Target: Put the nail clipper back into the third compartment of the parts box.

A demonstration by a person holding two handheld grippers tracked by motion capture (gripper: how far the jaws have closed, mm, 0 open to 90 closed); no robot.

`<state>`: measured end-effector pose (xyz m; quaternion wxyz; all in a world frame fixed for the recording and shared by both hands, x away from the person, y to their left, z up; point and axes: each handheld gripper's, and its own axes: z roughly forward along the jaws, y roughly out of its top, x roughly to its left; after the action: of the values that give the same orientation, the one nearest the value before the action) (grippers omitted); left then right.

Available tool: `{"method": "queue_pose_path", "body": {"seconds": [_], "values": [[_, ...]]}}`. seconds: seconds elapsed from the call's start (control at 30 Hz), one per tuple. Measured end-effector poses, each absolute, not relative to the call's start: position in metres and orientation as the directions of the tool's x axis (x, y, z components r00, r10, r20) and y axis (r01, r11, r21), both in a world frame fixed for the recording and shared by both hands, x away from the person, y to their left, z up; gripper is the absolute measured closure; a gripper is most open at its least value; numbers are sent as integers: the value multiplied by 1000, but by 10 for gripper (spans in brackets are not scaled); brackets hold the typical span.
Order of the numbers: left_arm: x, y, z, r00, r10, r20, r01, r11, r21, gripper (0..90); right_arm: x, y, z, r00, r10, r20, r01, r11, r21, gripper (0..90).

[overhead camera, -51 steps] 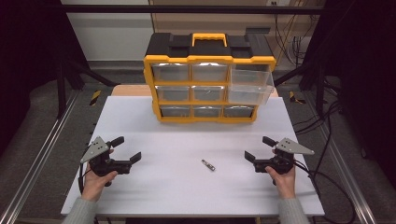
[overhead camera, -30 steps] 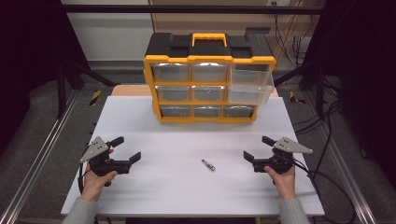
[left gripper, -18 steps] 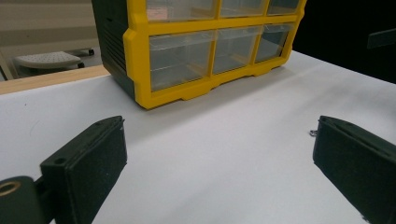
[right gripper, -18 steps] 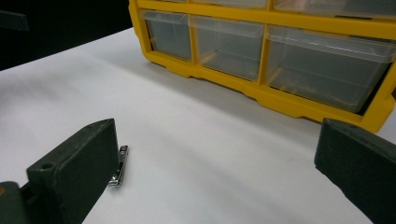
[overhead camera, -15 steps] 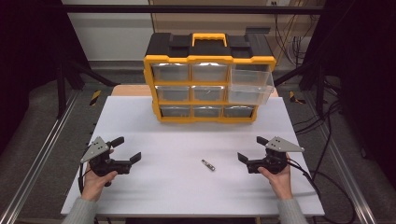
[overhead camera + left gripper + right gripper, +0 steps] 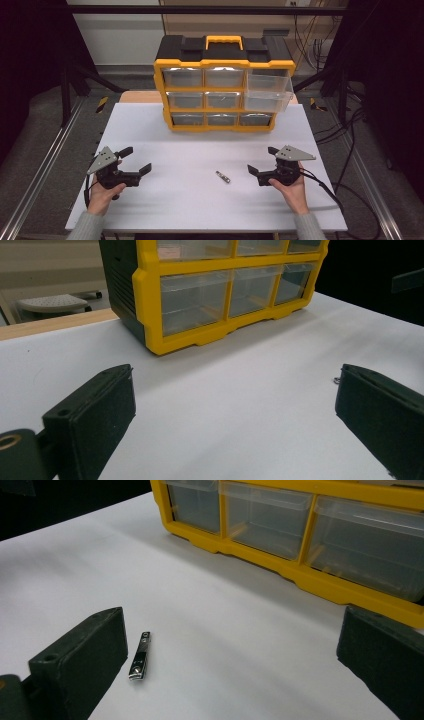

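two tools spread, nail clipper loose on the surface

white surface (image 6: 200, 210), seen from the high view. at its far edge stands a yellow and black drawer cabinet (image 6: 223, 85), three rows of three clear drawers, a yellow handle on its black top. the top right drawer (image 6: 267, 82) sticks out farther than the others; the rest sit flush.

left tool (image 6: 135, 161) near the left front of the surface, held in the person's left hand (image 6: 105, 192), jaws spread wide, nothing between them. grey three-cornered plate on top. in the left gripper view the two black jaws stand far apart over bare white, with the cabinet's lower left corner ahead.

right tool (image 6: 262, 161) near the right front, held in the right hand (image 6: 290, 187), jaws likewise spread wide and empty. its cable (image 6: 325, 190) trails off to the right across the surface.

a small metal nail clipper (image 6: 223, 177) lies flat between the two tools, nearer the right one, apart from both. in the right gripper view the nail clipper (image 6: 139, 656) lies just beside the inner face of the left-hand jaw, not touching it as far as can be told, its long side pointing roughly toward the cabinet. cabinet's bottom row of drawers fills the upper part of that view.
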<state>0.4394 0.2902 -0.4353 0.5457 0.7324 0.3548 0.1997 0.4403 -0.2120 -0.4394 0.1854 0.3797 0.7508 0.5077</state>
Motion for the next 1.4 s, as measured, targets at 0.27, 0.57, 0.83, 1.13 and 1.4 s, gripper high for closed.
{"method": "queue_pose_path", "body": {"seconds": [0.27, 0.57, 0.83, 1.13, 1.4], "values": [[440, 291, -436, 668, 738, -95, 302, -152, 941, 27, 442, -202, -439, -655, 749, 99, 389, 222, 894, 5], [440, 291, -436, 669, 737, -98, 304, -152, 940, 28, 444, -187, -440, -671, 736, 85, 398, 261, 879, 5], [440, 291, -437, 668, 737, -98, 305, -151, 940, 28, 445, -172, -443, -688, 722, 69, 405, 303, 863, 5], [440, 291, -437, 668, 738, -99, 306, -151, 940, 28, 446, -155, -448, -705, 708, 49, 418, 359, 835, 5], [440, 291, -437, 666, 739, -98, 307, -152, 940, 28, 447, -142, -456, -717, 696, 36, 441, 413, 797, 6]]}}
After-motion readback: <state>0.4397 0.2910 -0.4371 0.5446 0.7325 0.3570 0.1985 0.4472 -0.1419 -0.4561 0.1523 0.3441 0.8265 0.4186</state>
